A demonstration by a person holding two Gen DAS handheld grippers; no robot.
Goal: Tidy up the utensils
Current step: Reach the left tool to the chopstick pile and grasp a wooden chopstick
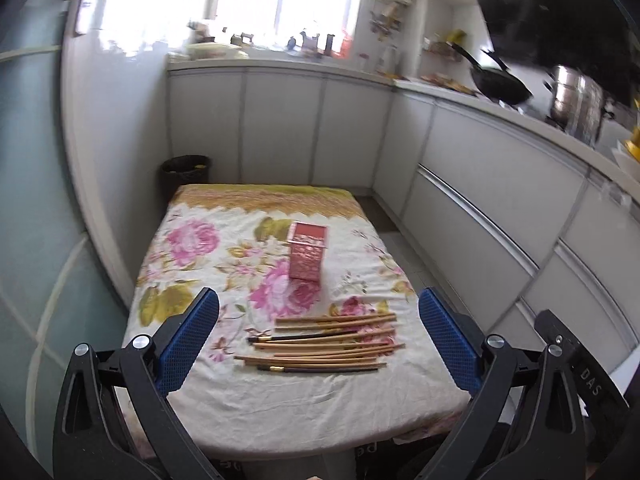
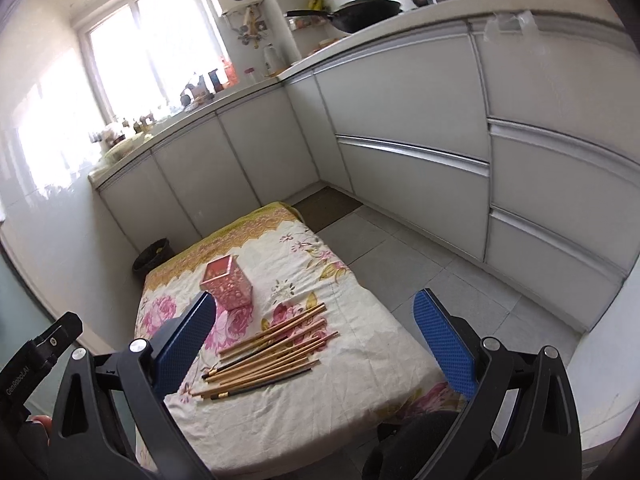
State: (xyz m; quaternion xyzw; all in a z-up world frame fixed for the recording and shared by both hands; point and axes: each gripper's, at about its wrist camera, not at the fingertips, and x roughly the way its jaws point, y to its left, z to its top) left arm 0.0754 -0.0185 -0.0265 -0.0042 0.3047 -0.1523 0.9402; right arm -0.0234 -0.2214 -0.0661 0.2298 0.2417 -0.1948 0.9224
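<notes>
Several wooden and dark chopsticks [image 1: 324, 344] [image 2: 268, 354] lie side by side on a small table under a floral cloth [image 1: 224, 276] [image 2: 320, 408]. Behind them stands an upright pink perforated square holder [image 1: 306, 254] [image 2: 227, 282] with nothing visible inside. My left gripper [image 1: 318, 308] hovers open above the near part of the table, the chopsticks showing between its blue pads. My right gripper [image 2: 316, 308] is open too, high over the table's near right side. Neither one holds anything.
A dark waste bin [image 1: 185, 172] [image 2: 154, 254] sits on the floor behind the table's far left corner. White kitchen cabinets [image 1: 480, 184] [image 2: 400, 128] run along the back and right, with a black wok [image 2: 360, 10] on the counter. Grey tiled floor [image 2: 440, 264] lies to the right.
</notes>
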